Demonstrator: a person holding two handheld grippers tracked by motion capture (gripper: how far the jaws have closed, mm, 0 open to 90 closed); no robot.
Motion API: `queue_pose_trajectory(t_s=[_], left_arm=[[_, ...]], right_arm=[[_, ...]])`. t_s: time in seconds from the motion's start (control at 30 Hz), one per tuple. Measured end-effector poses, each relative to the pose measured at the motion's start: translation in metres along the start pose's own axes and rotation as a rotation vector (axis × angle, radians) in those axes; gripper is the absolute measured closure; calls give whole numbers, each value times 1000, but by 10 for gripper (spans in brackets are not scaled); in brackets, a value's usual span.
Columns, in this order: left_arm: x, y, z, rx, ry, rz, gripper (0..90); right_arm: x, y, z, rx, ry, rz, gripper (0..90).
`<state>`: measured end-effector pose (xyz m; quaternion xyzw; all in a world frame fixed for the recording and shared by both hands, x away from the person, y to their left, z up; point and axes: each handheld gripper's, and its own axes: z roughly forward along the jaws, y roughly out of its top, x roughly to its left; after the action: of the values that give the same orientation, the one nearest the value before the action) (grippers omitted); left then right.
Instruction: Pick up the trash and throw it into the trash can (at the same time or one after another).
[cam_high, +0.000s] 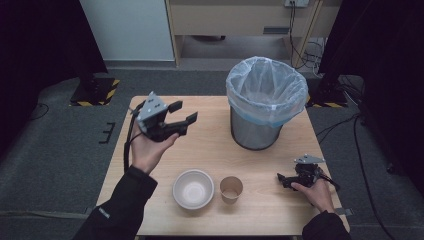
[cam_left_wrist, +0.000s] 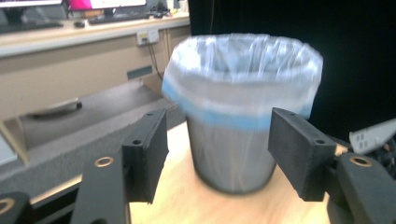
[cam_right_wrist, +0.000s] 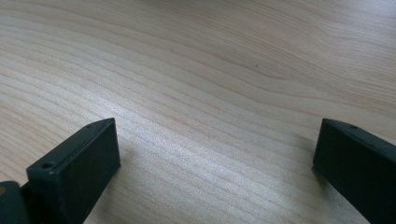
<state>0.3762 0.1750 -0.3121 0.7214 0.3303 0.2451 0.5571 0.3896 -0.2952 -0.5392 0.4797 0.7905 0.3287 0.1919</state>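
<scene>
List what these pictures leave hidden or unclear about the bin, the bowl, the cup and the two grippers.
- Bin: its bottom is hidden by the bag's white folds in the high view; the left gripper view blurs it.
- Paper cup: its inside is too small to judge in the high view.
- Bowl: looks empty, though fine detail is too small.
- Right gripper: the hand covers part of it in the high view.
- Left gripper: the hand hides its underside.

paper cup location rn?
High view: the paper cup stands near the table's front edge, just right of the white bowl, left of the right gripper.
</scene>
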Motion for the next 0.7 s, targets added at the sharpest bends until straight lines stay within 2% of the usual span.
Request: queue_pose_trajectory(t_s=[0.03, 0.07, 0.1, 0.13, 0.17, 0.2, 0.23, 0.27, 0.3, 0.33, 0.37, 0.4, 0.43, 0.47, 0.57, 0.6, 0.7], left_arm=[[2, -12, -4, 11, 1, -26, 352], [2, -12, -4, 11, 1, -26, 340], [3, -25, -7, 28, 8, -33, 340], [5, -50, -11, 72, 20, -38, 324], [5, -50, -11, 72, 20, -38, 316], [6, -73, -14, 116, 18, -58, 311], [7, -85, -16, 134, 18, -69, 306], [7, -85, -16, 134, 18, -69, 305], [7, -95, -18, 147, 21, -81, 305], [6, -114, -20, 171, 36, -100, 293], [6, -114, -20, 171, 36, -100, 291], [5, -130, -22, 194, 47, -114, 285], [5, -138, -22, 206, 50, -120, 285], [5, -138, -22, 206, 50, -120, 283], [3, -160, -18, 252, 53, -130, 284], [2, -167, -16, 290, 43, -131, 296], [1, -172, -13, 302, 35, -136, 308]], right_arm=[[0, 0, 0, 0, 0, 0, 8], [0, 0, 0, 0, 0, 0, 8], [0, 0, 0, 0, 0, 0, 8], [0, 0, 0, 0, 0, 0, 8], [0, 0, 0, 0, 0, 0, 8], [0, 0, 0, 0, 0, 0, 8], [0, 0, 0, 0, 0, 0, 8], [0, 0, 0, -2, -1, 0, 8], [0, 0, 0, -2, -1, 0, 8], [0, 0, 0, 0, 0, 0, 8], [0, 0, 0, 0, 0, 0, 8], [0, 0, 0, 0, 0, 0, 8], [0, 0, 0, 0, 0, 0, 8], [0, 0, 0, 0, 0, 0, 8], [0, 0, 0, -2, -1, 0, 8], [0, 0, 0, -2, -1, 2, 8], [0, 0, 0, -2, -1, 1, 8]])
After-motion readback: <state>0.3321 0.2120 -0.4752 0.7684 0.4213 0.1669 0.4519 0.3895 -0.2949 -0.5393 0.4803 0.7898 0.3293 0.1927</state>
